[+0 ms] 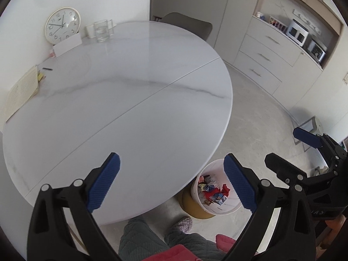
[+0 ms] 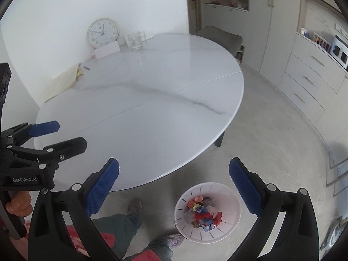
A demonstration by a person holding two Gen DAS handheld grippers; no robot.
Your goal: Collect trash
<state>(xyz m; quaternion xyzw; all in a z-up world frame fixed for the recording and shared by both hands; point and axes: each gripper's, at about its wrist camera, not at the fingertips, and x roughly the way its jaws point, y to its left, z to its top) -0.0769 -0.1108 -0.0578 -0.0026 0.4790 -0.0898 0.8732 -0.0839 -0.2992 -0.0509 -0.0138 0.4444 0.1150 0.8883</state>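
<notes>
We hold both the left gripper and right gripper spread wide and empty — the crumpled wrappers in the bin look light, soft, pinchable anywhere.

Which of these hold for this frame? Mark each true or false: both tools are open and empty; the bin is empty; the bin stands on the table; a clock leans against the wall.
1. Both the left tool and the right tool are open and empty. True.
2. The bin is empty. False: it holds colourful crumpled wrappers.
3. The bin stands on the table. False: it is on the floor beside the table edge.
4. A clock leans against the wall. True.
</notes>
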